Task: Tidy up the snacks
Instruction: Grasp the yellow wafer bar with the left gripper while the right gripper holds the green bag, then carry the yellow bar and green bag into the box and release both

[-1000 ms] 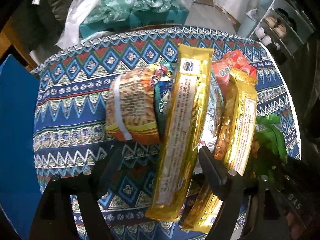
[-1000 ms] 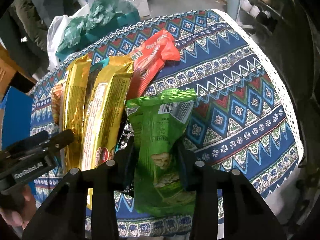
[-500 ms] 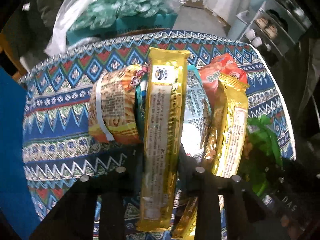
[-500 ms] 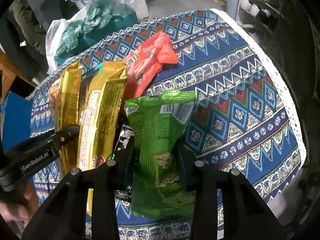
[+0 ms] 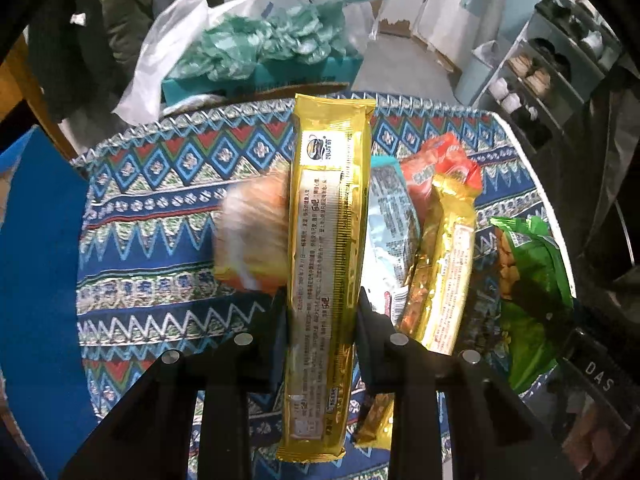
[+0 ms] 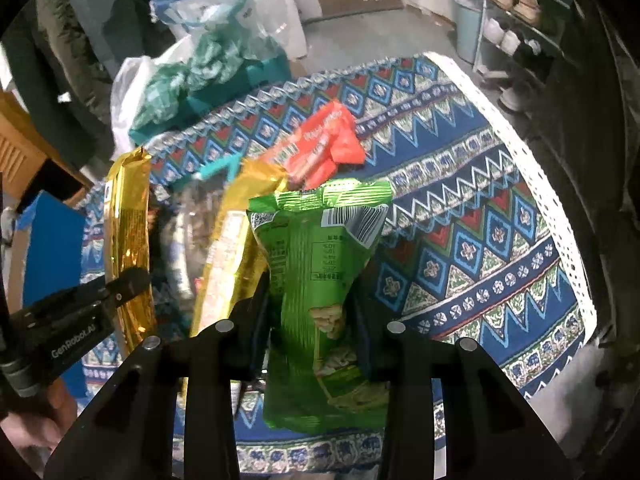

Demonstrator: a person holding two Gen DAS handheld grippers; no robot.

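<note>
My left gripper (image 5: 322, 312) is shut on a long gold biscuit pack (image 5: 328, 248), which hangs lifted above the patterned tablecloth (image 5: 152, 216). My right gripper (image 6: 310, 300) is shut on a green snack bag (image 6: 320, 264), also raised off the cloth. In the right wrist view the gold biscuit pack (image 6: 128, 240) shows at the left, clamped by the left gripper's finger (image 6: 128, 282). On the cloth lie a second gold pack (image 5: 444, 264), a red bag (image 5: 436, 160), a pale blue pack (image 5: 390, 232) and a blurred orange pack (image 5: 252, 240).
A blue box (image 5: 36, 280) stands at the table's left edge. Behind the table sit a teal box with crumpled plastic bags (image 5: 256, 44) and a shoe rack (image 6: 520, 8) at the right. The cloth's right half (image 6: 480, 240) carries no snacks.
The left gripper's jaws closed on the long gold pack and raised it off the pile. The right gripper, holding the green bag throughout, rose a little.
</note>
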